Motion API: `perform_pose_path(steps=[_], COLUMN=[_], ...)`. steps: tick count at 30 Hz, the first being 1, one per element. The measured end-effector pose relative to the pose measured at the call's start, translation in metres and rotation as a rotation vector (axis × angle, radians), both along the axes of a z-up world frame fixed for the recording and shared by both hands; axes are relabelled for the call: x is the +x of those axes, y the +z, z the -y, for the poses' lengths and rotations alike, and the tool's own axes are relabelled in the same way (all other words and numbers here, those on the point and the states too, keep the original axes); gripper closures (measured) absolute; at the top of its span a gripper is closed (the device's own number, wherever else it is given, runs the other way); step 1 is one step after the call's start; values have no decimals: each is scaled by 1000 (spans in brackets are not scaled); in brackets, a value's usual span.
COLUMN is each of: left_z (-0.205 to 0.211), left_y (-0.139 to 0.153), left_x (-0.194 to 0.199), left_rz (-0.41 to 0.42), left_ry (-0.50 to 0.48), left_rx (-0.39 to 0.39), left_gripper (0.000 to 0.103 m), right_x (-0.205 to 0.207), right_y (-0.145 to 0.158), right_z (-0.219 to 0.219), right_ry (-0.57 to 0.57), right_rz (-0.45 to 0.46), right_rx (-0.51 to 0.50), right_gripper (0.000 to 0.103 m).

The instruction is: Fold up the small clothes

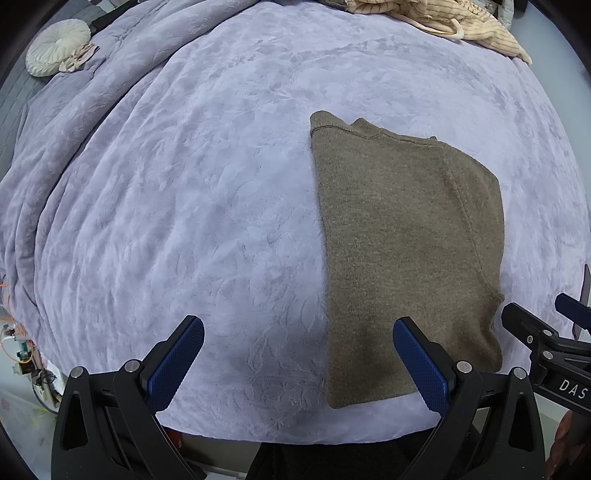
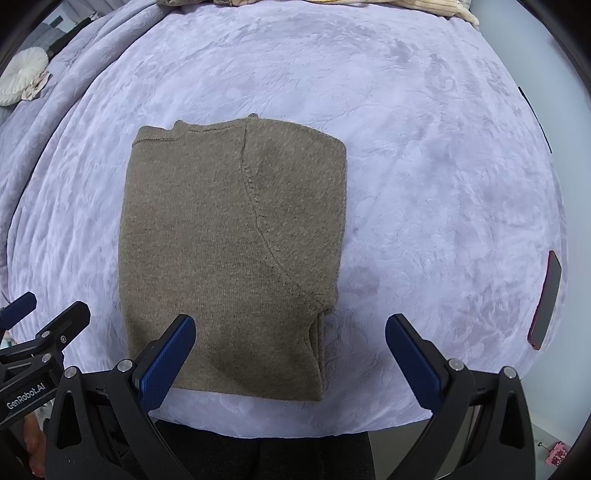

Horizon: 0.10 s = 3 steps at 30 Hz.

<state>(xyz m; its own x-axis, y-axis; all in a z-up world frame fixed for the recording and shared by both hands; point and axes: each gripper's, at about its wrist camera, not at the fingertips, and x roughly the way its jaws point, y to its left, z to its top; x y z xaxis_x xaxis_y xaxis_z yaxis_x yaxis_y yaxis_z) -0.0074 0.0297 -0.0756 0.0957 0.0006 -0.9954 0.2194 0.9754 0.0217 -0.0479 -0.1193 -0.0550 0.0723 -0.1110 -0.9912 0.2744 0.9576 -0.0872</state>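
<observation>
Your left hand-held gripper (image 1: 297,356) hangs with its blue fingers wide apart and nothing between them, low over the near edge of the bed (image 1: 192,206). Your right hand-held gripper (image 2: 290,354) is the same: fingers spread, empty, just above the near end of the brown knit sweater (image 2: 232,251).

That sweater lies flat on the lavender blanket, already folded lengthwise into a narrow rectangle, with the collar end far from you and the hem end near you. A sleeve seam curves across the top layer. In the left wrist view the sweater (image 1: 406,251) sits to the right of centre, so your left fingers are mostly beside it over bare blanket.

Judging by this, the side folds look done and the crosswise fold is what remains. For that, you would want both grippers on the near hem corners, pinching every layer, then carrying the hem up towards the collar. Slide your left gripper rightwards first.

Other garments, cream and ribbed (image 1: 461,22), wait at the far edge. A dark phone (image 2: 546,299) lies on the blanket to your right, well apart from the sweater.
</observation>
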Motion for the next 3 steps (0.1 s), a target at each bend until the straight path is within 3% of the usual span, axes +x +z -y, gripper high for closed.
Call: perform_pose_path(steps=[3], left_z=[2], left_y=[1], left_x=[-1], left_rz=[4], left_ry=[-7], left_rx=[-3], left_gripper=[0], right_x=[0], right_y=[0], right_z=[0], right_ry=[-1], right_rz=[0], right_rx=[0], right_gripper=[1])
